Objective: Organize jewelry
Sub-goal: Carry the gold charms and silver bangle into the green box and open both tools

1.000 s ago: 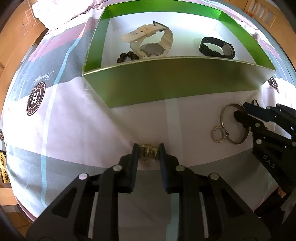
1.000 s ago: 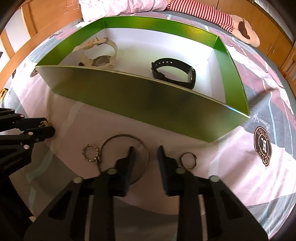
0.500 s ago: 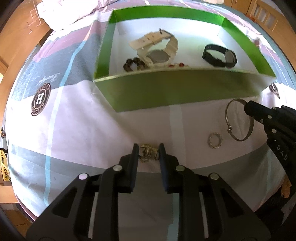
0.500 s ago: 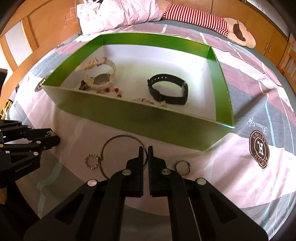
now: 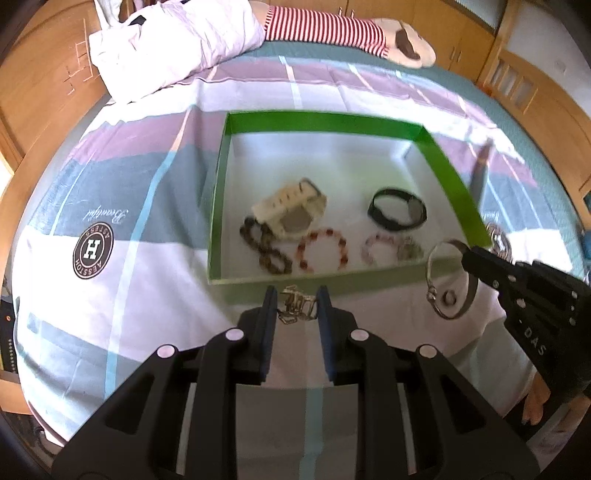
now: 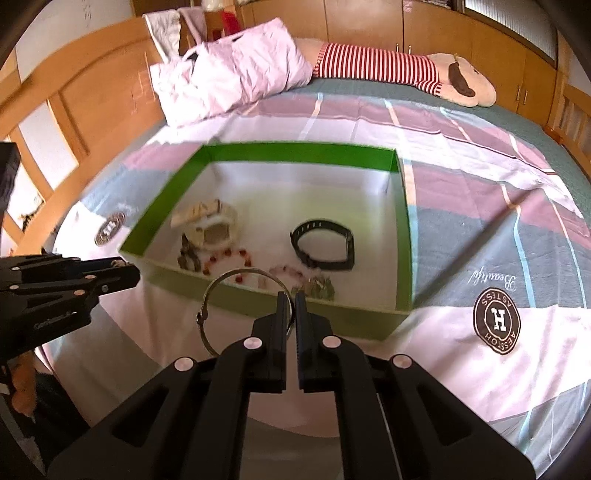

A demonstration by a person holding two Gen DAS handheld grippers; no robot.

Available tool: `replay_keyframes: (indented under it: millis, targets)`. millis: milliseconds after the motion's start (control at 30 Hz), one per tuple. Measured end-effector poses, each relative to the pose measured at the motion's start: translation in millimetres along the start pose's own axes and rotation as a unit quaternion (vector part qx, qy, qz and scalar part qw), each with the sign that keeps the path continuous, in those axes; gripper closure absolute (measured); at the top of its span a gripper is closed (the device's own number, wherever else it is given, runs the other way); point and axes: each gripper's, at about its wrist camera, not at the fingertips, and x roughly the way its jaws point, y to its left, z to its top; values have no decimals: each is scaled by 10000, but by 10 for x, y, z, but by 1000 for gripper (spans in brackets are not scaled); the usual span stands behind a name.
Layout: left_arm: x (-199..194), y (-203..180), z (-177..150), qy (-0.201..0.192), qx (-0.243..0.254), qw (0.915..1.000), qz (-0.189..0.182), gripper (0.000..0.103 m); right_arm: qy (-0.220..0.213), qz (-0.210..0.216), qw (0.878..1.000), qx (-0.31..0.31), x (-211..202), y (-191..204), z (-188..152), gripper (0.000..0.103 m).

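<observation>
Gold-toned chain links (image 5: 296,303), bunched in a small tangle, sit pinched between your left gripper (image 5: 295,306) fingers, held up just short of the green box (image 5: 448,173). Your right gripper (image 6: 290,308) has its jaws pressed on the thin silver bangle (image 6: 221,295), a plain hoop hanging at the box's near wall. Inside lie 2 watches, cream (image 5: 291,210) and black (image 5: 397,208), plus beaded bracelets (image 5: 323,251).

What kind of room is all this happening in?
Most likely a bedroom: the green box sits on a made bed with a patchwork sheet, a rumpled pillow at its head, and wooden wardrobes behind.
</observation>
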Motion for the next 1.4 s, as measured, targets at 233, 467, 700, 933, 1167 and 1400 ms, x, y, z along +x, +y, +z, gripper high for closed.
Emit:
replay_keyframes:
  millis: [233,467,700,933,1167,1400]
  targets:
    - [24,-35,155,-215,-108,9997,21,81,-241,-35,9994,259,-21,-114,131,99]
    - [41,-30,318,-384,-158,9991,-1,81,-342,-128,9987,357,152,-133,239,99]
    - [220,34,445,-142,-408,9978,-495,81,-306,-58,9984,469,324,-155,300,99]
    - [516,83,441,281,-732,9942,-739,78,-213,75,9983,539,368,-190,295,73]
    - [305,34,343,109,-543,9955,-764,56,-59,280,9986,445,-29,-283,214,60]
    - [192,-382,-85,249,557,9952,-760,56,914,-207,9956,-68,200,-378,-140,60]
